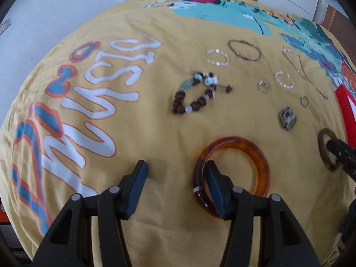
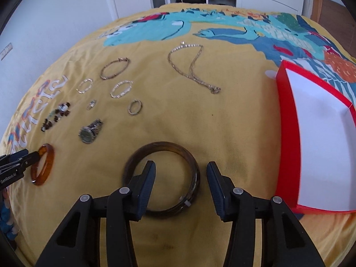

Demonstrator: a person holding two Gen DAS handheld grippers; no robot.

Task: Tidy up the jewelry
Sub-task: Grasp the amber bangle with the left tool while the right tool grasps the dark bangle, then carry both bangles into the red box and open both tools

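Observation:
My left gripper [image 1: 176, 169] is open, low over the yellow bedspread; its right finger sits inside an amber bangle [image 1: 255, 153], the bangle's left rim between the jaws. My right gripper [image 2: 180, 170] is open; its left finger is inside a dark brown bangle [image 2: 164, 145], whose right rim lies between the jaws. A red box with a white inside [image 2: 287, 138] lies right of it. The amber bangle [image 2: 47, 162] also shows at the right wrist view's left edge, the dark bangle [image 1: 322, 142] at the left wrist view's right.
On the bedspread lie a beaded bracelet [image 1: 195, 98], a watch [image 2: 90, 131], a gold chain necklace [image 2: 193, 69], several thin bangles and rings [image 2: 121, 89]. White wall and wardrobe stand beyond the bed.

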